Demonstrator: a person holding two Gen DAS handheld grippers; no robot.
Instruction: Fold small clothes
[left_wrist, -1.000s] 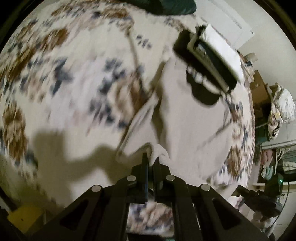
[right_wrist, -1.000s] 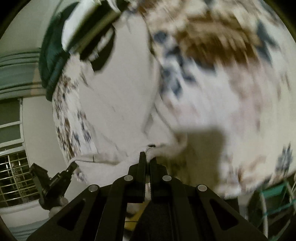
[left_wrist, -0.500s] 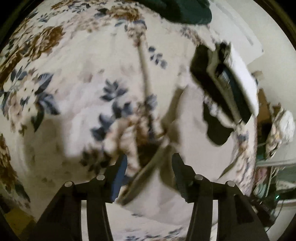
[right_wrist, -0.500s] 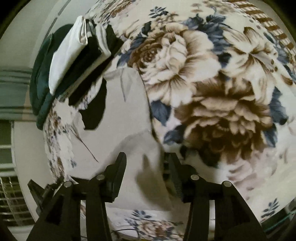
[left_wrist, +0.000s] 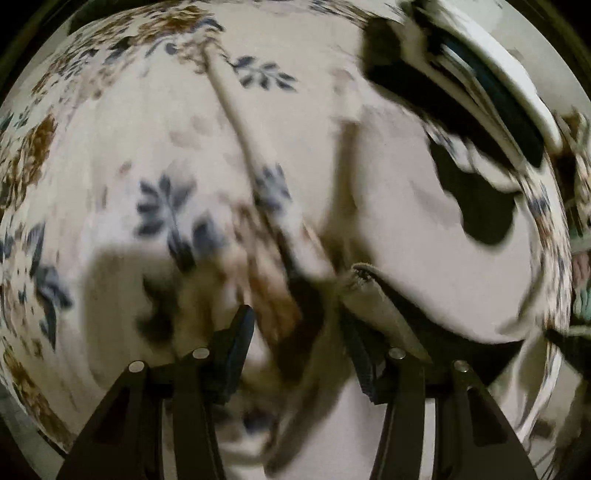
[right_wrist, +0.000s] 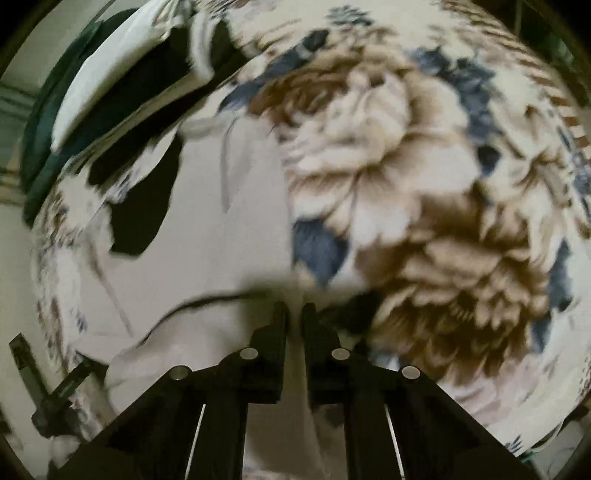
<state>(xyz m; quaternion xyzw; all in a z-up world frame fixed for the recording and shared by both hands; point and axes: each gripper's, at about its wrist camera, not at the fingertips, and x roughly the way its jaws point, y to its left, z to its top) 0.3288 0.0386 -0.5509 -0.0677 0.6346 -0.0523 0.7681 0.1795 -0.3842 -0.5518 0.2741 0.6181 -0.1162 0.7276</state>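
A pale grey garment (left_wrist: 424, 240) lies spread on a floral blanket (left_wrist: 129, 166). My left gripper (left_wrist: 295, 332) stands open, pointing steeply down at the blanket. The garment's folded corner rests against its right finger (left_wrist: 354, 343) and nothing is pinched. In the right wrist view the same garment (right_wrist: 229, 229) lies left of a big brown flower on the blanket (right_wrist: 424, 184). My right gripper (right_wrist: 295, 314) is closing at the garment's near edge. Its jaws are down to a narrow gap with pale cloth between them. The picture is blurred.
A stack of folded black and white clothes (left_wrist: 480, 85) sits beyond the garment, also seen as the stack (right_wrist: 122, 81) at upper left. A black patch (right_wrist: 144, 206) lies beside it. A dark green cloth (right_wrist: 40, 140) borders the stack near the wall.
Both grippers let go of the pale cloth they pinched and opened, then moved down along the garment. The right one has since narrowed onto the garment's edge; the left stays open.
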